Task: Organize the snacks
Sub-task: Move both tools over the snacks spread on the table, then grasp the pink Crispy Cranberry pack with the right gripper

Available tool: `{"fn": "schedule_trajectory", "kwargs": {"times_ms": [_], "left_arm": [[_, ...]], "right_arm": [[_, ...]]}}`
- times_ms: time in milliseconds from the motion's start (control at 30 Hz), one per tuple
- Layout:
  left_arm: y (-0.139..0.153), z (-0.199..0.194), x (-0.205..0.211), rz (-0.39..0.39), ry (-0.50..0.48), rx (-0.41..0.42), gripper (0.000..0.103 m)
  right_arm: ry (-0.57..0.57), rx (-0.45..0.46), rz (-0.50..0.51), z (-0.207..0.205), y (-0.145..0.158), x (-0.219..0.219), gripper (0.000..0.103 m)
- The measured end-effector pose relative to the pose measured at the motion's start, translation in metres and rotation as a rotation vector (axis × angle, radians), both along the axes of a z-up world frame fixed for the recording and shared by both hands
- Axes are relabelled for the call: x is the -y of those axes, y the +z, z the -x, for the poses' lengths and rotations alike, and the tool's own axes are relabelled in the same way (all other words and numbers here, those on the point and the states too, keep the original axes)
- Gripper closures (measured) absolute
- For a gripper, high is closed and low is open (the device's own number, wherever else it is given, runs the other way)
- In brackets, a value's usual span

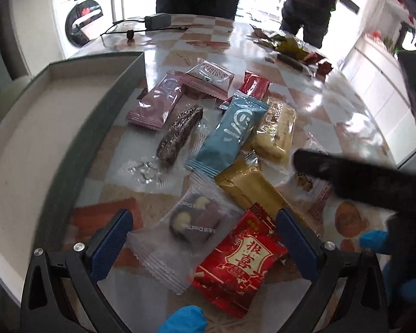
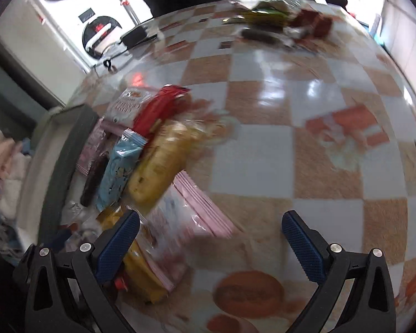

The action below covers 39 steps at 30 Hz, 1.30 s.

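A pile of wrapped snacks lies on the checkered table (image 1: 197, 41). My left gripper (image 1: 205, 231) is open above a clear packet of chocolates (image 1: 185, 233) and a red packet with Chinese characters (image 1: 241, 260). Beyond lie a gold packet (image 1: 246, 186), a blue packet (image 1: 230, 130), a yellow biscuit pack (image 1: 274, 130), a dark cookie roll (image 1: 180, 133) and pink packets (image 1: 158, 100). My right gripper (image 2: 210, 230) is open and empty, right of the pile, over a pink-edged packet (image 2: 197, 211). The blue packet (image 2: 119, 166) and yellow pack (image 2: 158, 166) show there too, blurred.
A shallow box with a dark green rim (image 1: 69, 149) stands left of the pile, also in the right wrist view (image 2: 58, 161). A second heap of snacks (image 1: 294, 50) lies at the far right of the table. A black adapter with cable (image 1: 158, 20) sits at the far edge. Two people stand behind the table.
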<state>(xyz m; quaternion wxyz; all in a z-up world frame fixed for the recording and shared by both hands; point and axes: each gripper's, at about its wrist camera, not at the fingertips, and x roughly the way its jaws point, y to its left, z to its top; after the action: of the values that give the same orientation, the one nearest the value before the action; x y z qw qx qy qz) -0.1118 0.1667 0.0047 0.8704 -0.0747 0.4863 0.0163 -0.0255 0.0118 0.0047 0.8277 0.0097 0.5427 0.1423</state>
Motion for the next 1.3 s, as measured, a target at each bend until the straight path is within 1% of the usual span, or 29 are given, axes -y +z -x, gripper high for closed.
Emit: {"fn": "schedule_trajectory", "kwargs": {"times_ms": [33, 100, 133, 200, 233, 267, 300, 367, 433, 467, 533, 600, 700, 733, 800, 833, 933, 967, 1067, 1133, 1167, 1233, 1300], "left_arm": [[0.000, 0.000, 0.002, -0.004, -0.001, 0.012, 0.000], [-0.001, -0.001, 0.009, -0.003, -0.006, 0.035, 0.000], [-0.002, -0.002, 0.016, -0.006, -0.017, 0.045, 0.000], [-0.004, -0.008, 0.039, -0.085, -0.061, 0.040, 0.000], [-0.005, -0.009, 0.050, -0.124, -0.099, 0.046, 0.000], [-0.005, -0.007, 0.055, -0.116, -0.124, 0.055, 0.000], [-0.005, -0.008, 0.059, -0.102, -0.146, 0.036, 0.000], [0.001, -0.005, 0.061, -0.084, -0.164, 0.037, 0.000], [0.007, -0.001, 0.058, -0.090, -0.165, 0.046, 0.000], [0.012, 0.003, 0.051, -0.098, -0.162, 0.056, 0.000], [0.019, 0.006, 0.040, -0.099, -0.144, 0.062, 0.000], [0.024, 0.006, 0.027, -0.081, -0.144, 0.049, 0.000], [0.030, 0.009, 0.016, -0.095, -0.153, 0.046, 0.000], [0.032, 0.010, 0.014, -0.098, -0.156, 0.047, 0.000], [0.031, 0.013, 0.010, -0.084, -0.154, 0.037, 0.000], [0.029, 0.014, 0.011, -0.081, -0.152, 0.024, 0.000], [0.023, 0.012, 0.017, -0.128, -0.145, 0.011, 0.000], [0.022, 0.011, 0.018, -0.130, -0.142, 0.008, 0.000], [0.023, 0.002, 0.018, -0.098, -0.143, -0.004, 0.000], [0.024, -0.008, 0.024, -0.099, -0.160, -0.003, 0.000], [0.023, -0.014, 0.030, -0.110, -0.170, -0.014, 0.000], [0.017, -0.023, 0.045, -0.160, -0.181, -0.035, 0.000], [0.013, -0.024, 0.056, -0.177, -0.198, -0.031, 0.000]], "right_arm": [[0.022, 0.022, 0.046, 0.000, -0.002, -0.004, 0.000], [0.056, 0.043, 0.054, 0.003, -0.001, 0.003, 0.000], [0.055, 0.045, 0.060, 0.003, -0.002, 0.010, 0.000], [0.025, 0.048, 0.170, 0.001, -0.009, 0.028, 0.000], [0.024, 0.062, 0.153, 0.002, -0.009, 0.045, 0.000], [0.012, 0.067, 0.157, 0.002, -0.008, 0.059, 0.000], [-0.019, 0.062, 0.157, 0.003, -0.008, 0.078, 0.000], [-0.052, 0.069, 0.158, 0.002, -0.008, 0.091, 0.000], [-0.064, 0.110, 0.150, 0.009, -0.007, 0.103, 0.000], [-0.056, 0.143, 0.145, 0.014, -0.008, 0.105, 0.000], [-0.057, 0.169, 0.142, 0.019, -0.006, 0.105, 0.000], [-0.057, 0.172, 0.142, 0.023, -0.006, 0.105, 0.000], [-0.055, 0.184, 0.139, 0.028, -0.006, 0.104, 0.000], [-0.054, 0.184, 0.139, 0.021, -0.007, 0.104, 0.000], [-0.054, 0.185, 0.139, 0.018, -0.008, 0.102, 0.000], [-0.054, 0.184, 0.139, 0.017, -0.008, 0.103, 0.000], [-0.053, 0.183, 0.138, 0.020, -0.006, 0.105, 0.000], [-0.053, 0.184, 0.138, 0.020, -0.006, 0.105, 0.000], [-0.053, 0.184, 0.138, 0.019, -0.006, 0.105, 0.000], [-0.054, 0.184, 0.138, 0.019, -0.006, 0.105, 0.000], [-0.054, 0.184, 0.138, 0.019, -0.007, 0.105, 0.000], [-0.054, 0.184, 0.138, 0.019, -0.006, 0.105, 0.000], [-0.054, 0.184, 0.138, 0.019, -0.006, 0.105, 0.000]]}}
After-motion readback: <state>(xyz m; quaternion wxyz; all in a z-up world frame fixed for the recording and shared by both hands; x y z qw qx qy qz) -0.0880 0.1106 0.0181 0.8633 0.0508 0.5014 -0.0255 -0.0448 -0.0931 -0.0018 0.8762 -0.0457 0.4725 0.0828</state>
